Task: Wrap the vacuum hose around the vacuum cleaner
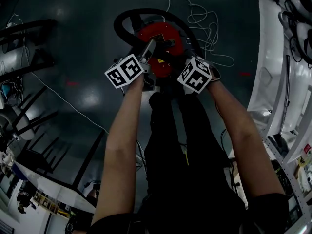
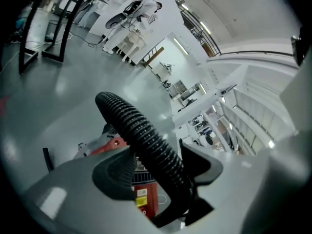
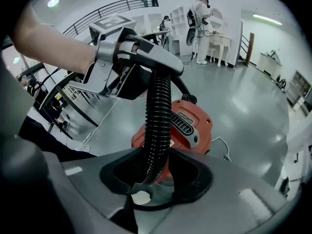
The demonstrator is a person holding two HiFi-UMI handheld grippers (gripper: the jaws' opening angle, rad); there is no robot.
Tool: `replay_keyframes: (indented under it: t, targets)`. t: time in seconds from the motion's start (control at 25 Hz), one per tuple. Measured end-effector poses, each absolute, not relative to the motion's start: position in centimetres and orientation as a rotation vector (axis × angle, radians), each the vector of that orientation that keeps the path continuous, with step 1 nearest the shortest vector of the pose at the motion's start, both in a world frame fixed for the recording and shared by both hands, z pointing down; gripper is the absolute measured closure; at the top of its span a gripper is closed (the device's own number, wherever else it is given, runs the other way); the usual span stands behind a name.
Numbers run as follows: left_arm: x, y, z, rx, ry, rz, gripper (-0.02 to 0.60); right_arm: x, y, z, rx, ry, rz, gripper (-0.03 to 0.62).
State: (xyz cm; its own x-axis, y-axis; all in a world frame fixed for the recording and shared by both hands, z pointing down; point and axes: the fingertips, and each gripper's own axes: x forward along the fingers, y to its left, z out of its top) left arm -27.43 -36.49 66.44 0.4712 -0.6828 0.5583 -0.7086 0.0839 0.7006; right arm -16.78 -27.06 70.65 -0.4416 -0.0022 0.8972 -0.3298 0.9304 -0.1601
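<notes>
Head view is showing the left hand-held gripper [image 1: 150, 48] clamping the black ribbed plastic vacuum hose [image 1: 120, 27] just above the round red vacuum cleaner [image 1: 163, 35], which is sitting on the dark glossy floor [image 1: 73, 43]. One loop of the hose is curving around the cleaner's far side. In the left gripper view the jaws are pressing on the hose at a middling spread. The right hand-held gripper [image 3: 156, 173] is gripping the same hose the same way, with a short stretch spanning between the two. To lay this lap well, I judge both hands should be lowering the hose snug against the cleaner's body, keeping that span lightly taut, feeding it without twisting, and steering clear of the thin white cord [image 1: 197, 18] lying beyond the cleaner.
</notes>
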Motion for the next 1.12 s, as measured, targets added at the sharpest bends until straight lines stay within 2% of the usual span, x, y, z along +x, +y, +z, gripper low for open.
replay_keyframes:
  t: [0.72, 1.04, 1.12]
  targets:
    - [-27.7, -37.5, 70.1, 1.586, -1.231, 0.097, 0.287, -17.4, -27.3, 73.6, 0.171, -1.957, 0.509, 0.424]
    - [-27.8, -37.2, 70.9, 1.615, -1.197, 0.020, 0.285, -17.8, -26.7, 74.7, 0.126, -1.962, 0.538, 0.418]
    - [-28.1, -36.9, 71.4, 1.593, -1.203, 0.018, 0.239, -17.8, -26.9, 74.8, 0.138, -1.960, 0.572, 0.414]
